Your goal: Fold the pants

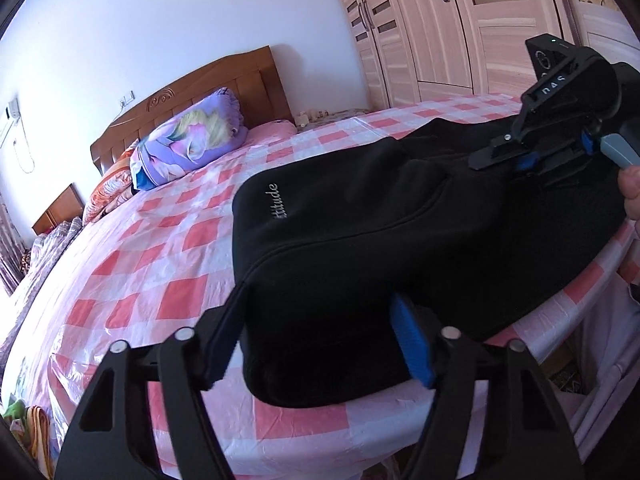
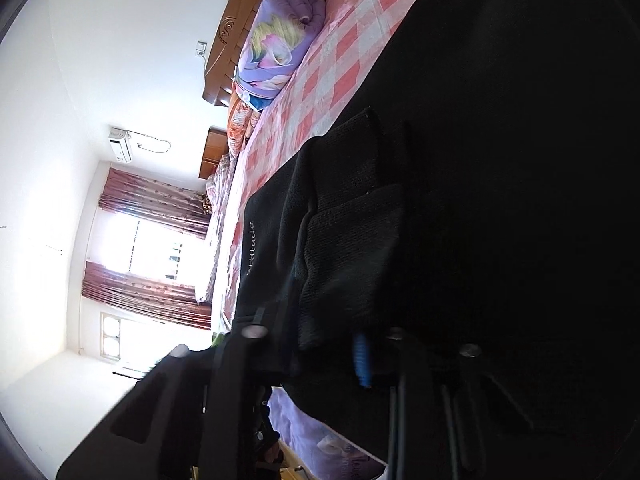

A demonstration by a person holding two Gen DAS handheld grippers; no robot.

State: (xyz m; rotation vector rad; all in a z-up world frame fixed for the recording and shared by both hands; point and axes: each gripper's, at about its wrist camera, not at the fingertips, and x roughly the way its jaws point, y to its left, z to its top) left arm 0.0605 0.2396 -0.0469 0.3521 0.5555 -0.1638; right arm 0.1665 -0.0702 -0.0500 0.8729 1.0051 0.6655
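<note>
Here we see the black pants (image 1: 360, 240) lying on the checked bedsheet (image 1: 168, 248), long axis running from 6 to 2 o'clock; our left gripper (image 1: 320, 344) pinches the near end, our right gripper (image 1: 520, 160) the far.

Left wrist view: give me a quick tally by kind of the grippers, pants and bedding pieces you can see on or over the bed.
Grippers: 2, left gripper, right gripper
Black pants: 1
Purple rolled quilt: 1
Checked bedsheet: 1
Total: 5
</note>
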